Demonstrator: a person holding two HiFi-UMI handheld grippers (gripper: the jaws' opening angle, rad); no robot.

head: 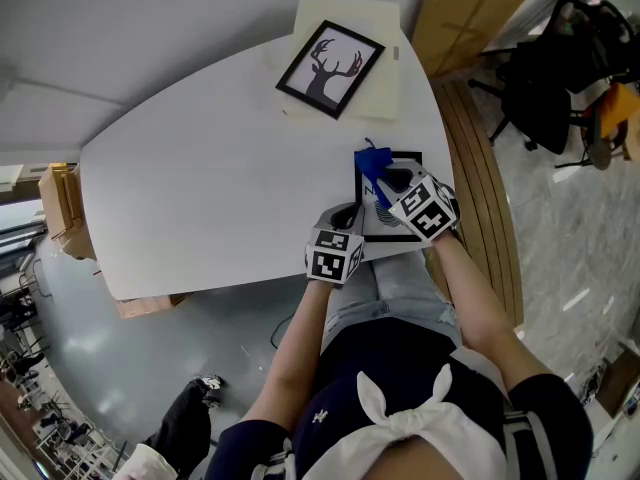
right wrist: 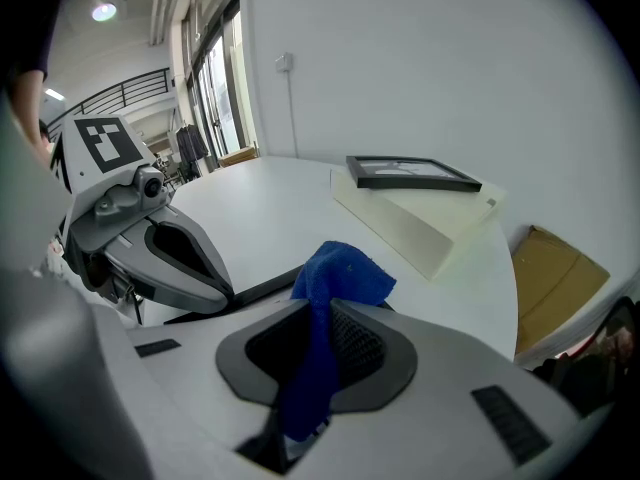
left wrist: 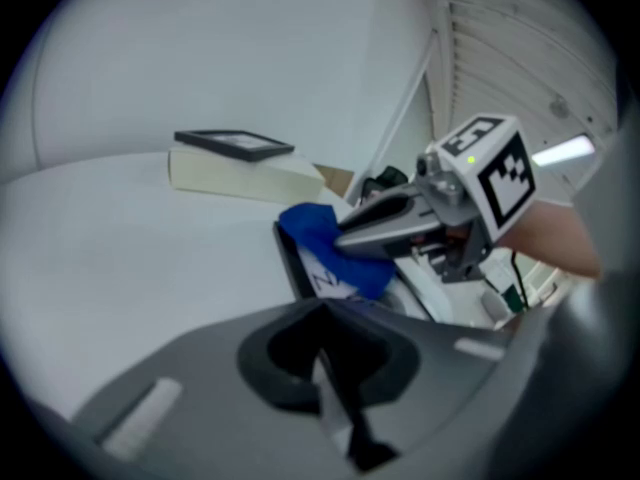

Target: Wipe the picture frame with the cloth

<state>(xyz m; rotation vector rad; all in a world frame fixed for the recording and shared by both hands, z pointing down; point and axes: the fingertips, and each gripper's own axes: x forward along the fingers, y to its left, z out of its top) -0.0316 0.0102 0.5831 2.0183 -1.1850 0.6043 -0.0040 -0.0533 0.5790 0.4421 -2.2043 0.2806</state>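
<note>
2 hand-held grippers sit close together at the near edge of a wide white bench (head: 200, 188) with a rounded outline. A white wall rises behind the bench. Glossy grey floor (head: 70, 308) shows well to the left of the left hand-held gripper (head: 350, 218). Pale wooden slats (head: 485, 183) run along the floor to the right of the right hand-held gripper (head: 383, 183), and a black chair (head: 540, 93) stands beyond them.

Well ahead of both hand-held grippers, at the bench's far edge, lies a cream board (head: 385, 78). On it rests a second black frame (head: 330, 69) showing a deer silhouette. To the right of that board we see a brown cardboard sheet (head: 470, 18). A brown cardboard box (head: 62, 203) stands on the floor far to the left of the left hand-held gripper; we cannot see what it holds.

The picture frame (head: 392, 230), with a black border and a white mat, lies flat on the bench under the 2 hand-held grippers. The right hand-held gripper's jaws are clamped on the blue cloth (head: 372, 161). The cloth runs between the pads and bunches out past the tips, lying on the frame's far left part.

The left hand-held gripper is just left of the right one, its tips at the frame's near left corner. Its jaws are drawn together with only a thin pale sliver between them. We cannot tell whether they pinch the frame.
</note>
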